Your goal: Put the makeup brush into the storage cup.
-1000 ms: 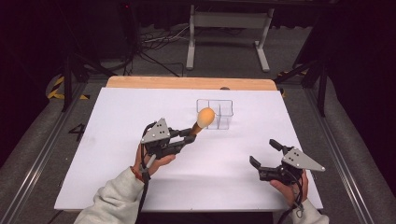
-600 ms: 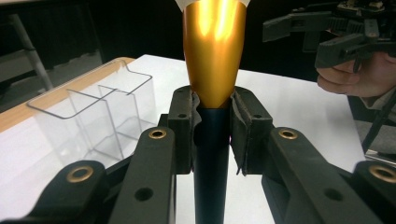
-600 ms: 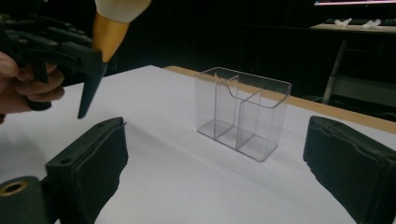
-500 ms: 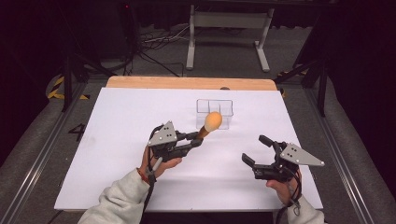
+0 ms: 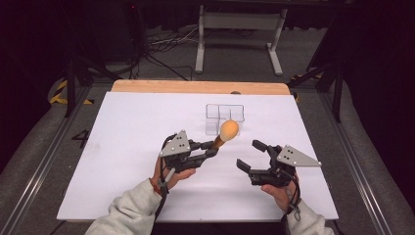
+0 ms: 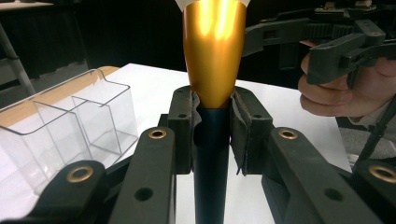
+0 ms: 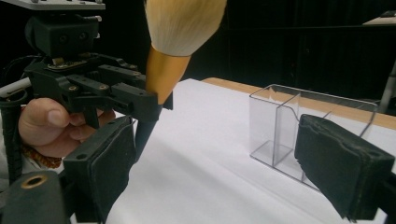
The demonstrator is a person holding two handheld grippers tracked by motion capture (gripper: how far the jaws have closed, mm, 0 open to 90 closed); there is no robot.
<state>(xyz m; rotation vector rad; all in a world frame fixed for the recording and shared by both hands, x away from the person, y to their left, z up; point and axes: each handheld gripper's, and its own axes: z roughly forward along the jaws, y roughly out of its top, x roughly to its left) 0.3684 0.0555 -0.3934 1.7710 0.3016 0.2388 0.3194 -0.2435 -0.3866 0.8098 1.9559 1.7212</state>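
Left hand-held gripper (image 5: 211,149) is clamped on the brush (image 5: 226,133): dark round handle, glossy gold ferrule, fluffy pale bristles. Right hand-held gripper (image 5: 251,155), frame centre-right, has been narrowing, jaws apart around nothing. Clear plastic organizer (image 5: 224,114) stands behind.

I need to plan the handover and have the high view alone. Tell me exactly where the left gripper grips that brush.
Observer: The left gripper is shut on the brush where the gold ferrule meets the dark handle.
Operator: Report the right gripper's jaws.
Observer: The right gripper is open, its jaws have just been closing a little, and nothing is between the pads.
Operator: Describe the clear organizer.
Observer: The clear organizer has several compartments, all empty.
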